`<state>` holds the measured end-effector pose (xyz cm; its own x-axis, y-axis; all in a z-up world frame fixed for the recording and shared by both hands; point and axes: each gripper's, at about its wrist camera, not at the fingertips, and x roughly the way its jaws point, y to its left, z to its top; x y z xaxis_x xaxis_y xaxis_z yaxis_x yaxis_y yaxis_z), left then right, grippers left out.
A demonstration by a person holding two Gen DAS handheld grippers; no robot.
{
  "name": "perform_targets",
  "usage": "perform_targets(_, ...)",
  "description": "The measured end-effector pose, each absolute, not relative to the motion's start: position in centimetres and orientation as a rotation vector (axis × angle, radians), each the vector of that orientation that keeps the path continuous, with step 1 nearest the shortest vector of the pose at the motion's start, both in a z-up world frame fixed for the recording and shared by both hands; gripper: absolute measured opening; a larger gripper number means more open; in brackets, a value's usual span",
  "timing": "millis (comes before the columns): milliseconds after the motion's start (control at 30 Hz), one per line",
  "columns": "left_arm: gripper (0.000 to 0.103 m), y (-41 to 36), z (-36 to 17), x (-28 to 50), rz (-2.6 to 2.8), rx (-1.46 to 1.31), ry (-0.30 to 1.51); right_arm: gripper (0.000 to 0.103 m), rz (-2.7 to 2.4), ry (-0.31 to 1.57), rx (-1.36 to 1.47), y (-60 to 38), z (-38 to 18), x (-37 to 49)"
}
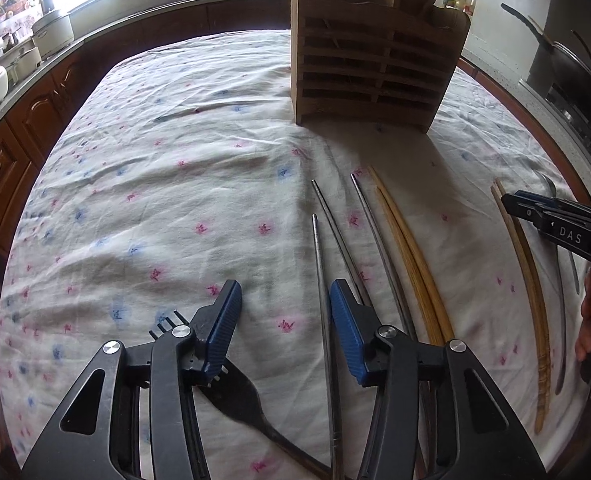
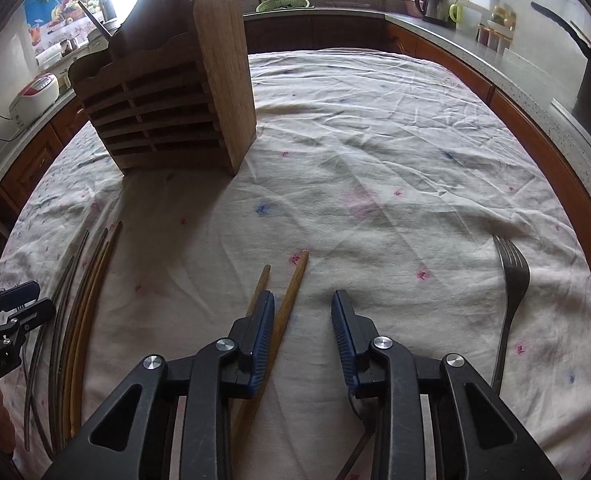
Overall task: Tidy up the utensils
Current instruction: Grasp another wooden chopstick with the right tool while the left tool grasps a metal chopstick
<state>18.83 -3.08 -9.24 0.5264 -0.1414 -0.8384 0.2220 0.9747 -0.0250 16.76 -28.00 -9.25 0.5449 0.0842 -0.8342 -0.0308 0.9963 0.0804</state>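
Observation:
A wooden slatted utensil holder stands on the flowered tablecloth, also in the right wrist view. My left gripper is open above the cloth, over a black fork and beside metal chopsticks. Bamboo chopsticks lie to their right. My right gripper is open over a pair of wooden chopsticks. It also shows at the right of the left wrist view. A metal fork lies at the right.
Another wooden chopstick pair and a metal utensil lie at the right. Kitchen counters with a kettle, rice cooker and pan surround the table. The left gripper shows in the right wrist view.

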Motion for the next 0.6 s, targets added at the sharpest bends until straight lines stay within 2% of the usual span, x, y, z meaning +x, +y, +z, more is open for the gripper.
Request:
perform_targets(100,0.044,-3.4,-9.3,19.5,-0.22,0.1,0.995,0.033,0.07,1.0,0.06,-28.0,-9.2,17.4)
perform_targets(200,0.034,-3.7,-9.3,20.1,-0.222,0.117,0.99,0.034,0.075,1.015,0.024,-27.4,-9.2,18.3)
perform_targets(267,0.023,-4.1,-9.2,20.5,-0.229,0.131,0.988,0.033,0.079,1.015,0.003,-27.0,-9.3,18.6)
perform_targets(367,0.007,-5.0,-9.2,20.8,-0.243,0.153,0.985,0.022,0.082,0.991,-0.004,-26.9,-9.4,18.6)
perform_targets(400,0.007,-5.1,-9.1,20.9,-0.237,0.157,0.983,0.009,0.093,0.985,0.004,-26.8,-9.4,18.5)
perform_targets(600,0.004,-2.5,-7.5,19.8,-0.296,-0.013,0.952,0.006,0.147,0.948,0.153,-28.2,-8.4,16.9)
